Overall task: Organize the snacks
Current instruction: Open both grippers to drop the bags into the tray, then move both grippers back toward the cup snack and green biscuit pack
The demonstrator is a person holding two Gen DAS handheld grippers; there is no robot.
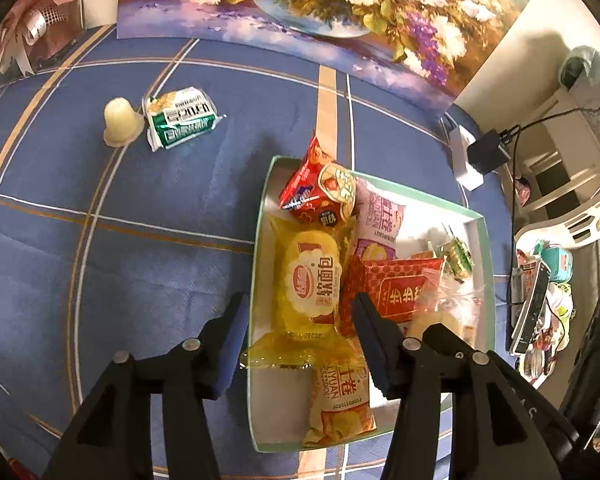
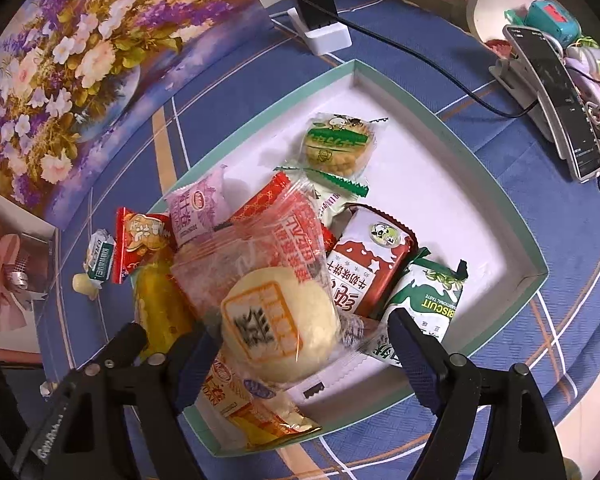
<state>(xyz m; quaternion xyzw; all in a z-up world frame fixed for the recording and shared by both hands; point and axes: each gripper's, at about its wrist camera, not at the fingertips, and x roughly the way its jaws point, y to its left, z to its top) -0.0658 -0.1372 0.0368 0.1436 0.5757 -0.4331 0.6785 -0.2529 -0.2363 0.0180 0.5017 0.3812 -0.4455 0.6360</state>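
Note:
A shallow white tray with a green rim holds several wrapped snacks. My left gripper is open and empty above the tray's left edge, over a yellow cake packet. A red packet lies beside it. My right gripper is open, its jaws on either side of a round pale bun in clear wrap that lies on the pile. A green-and-white packet and a pale jelly cup lie on the blue cloth outside the tray.
A flower painting leans at the table's back. A white power strip with a black charger lies behind the tray. A phone on a stand and clutter stand at the right. A pink gift box sits at the left.

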